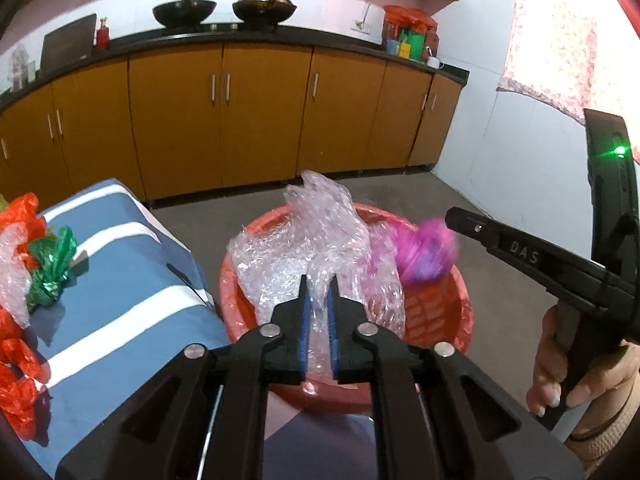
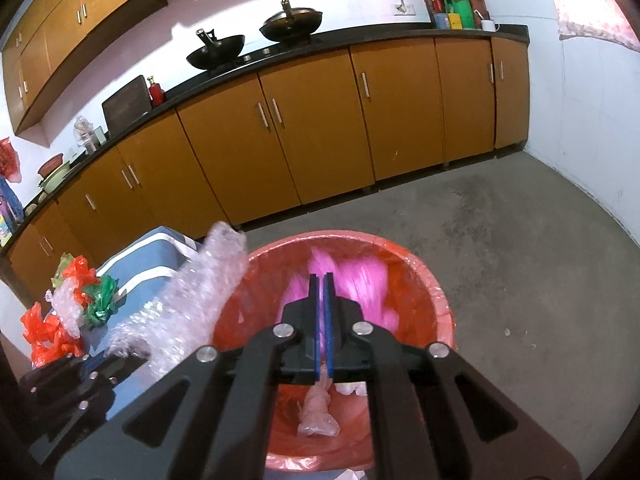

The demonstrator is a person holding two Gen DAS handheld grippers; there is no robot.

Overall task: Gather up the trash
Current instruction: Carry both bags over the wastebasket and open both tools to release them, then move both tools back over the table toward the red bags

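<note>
Bubble wrap [image 1: 304,248] across bin mouth [image 1: 460,280]

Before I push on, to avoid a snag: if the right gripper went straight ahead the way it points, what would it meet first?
Probably the pink trash just past the right gripper, over the red-lined bin. Whether it still touches the pads is unclear. Beyond it comes the bin's far inner wall.
</note>
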